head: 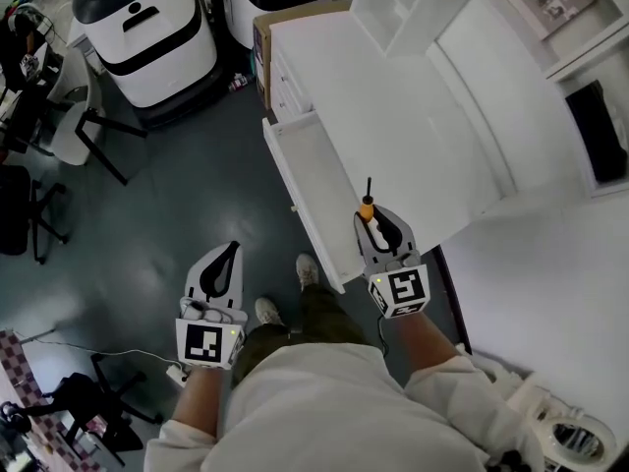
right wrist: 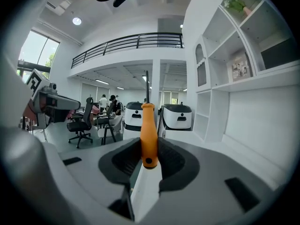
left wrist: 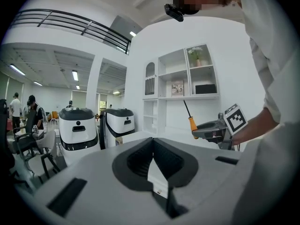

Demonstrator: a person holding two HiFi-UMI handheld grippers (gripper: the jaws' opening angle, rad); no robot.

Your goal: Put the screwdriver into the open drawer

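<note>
The screwdriver (head: 367, 205) had a stubby orange handle with a small dark hole at its butt and a thin black shaft, and it stood upright in the right claw (head: 378, 224), whose jaws were clamped on the lower part of the handle (the right gripper view showed the handle (right wrist: 149, 135) pinched between the dark pads, shaft pointing up). In the head view it was in the air over the near edge of the white counter (head: 413, 116), just beside the open drawer (head: 319, 180) and not inside it. The drawer was white, pulled well out from the counter's front, and showed its bare white bottom. The left claw (head: 232, 252) was held lower and well apart from the drawer, over the dark floor (head: 177, 185), its jaws together at the tips and gripping nothing. From the left gripper view the screwdriver (left wrist: 192, 124) appeared to the right, raised in the other claw.
</note>
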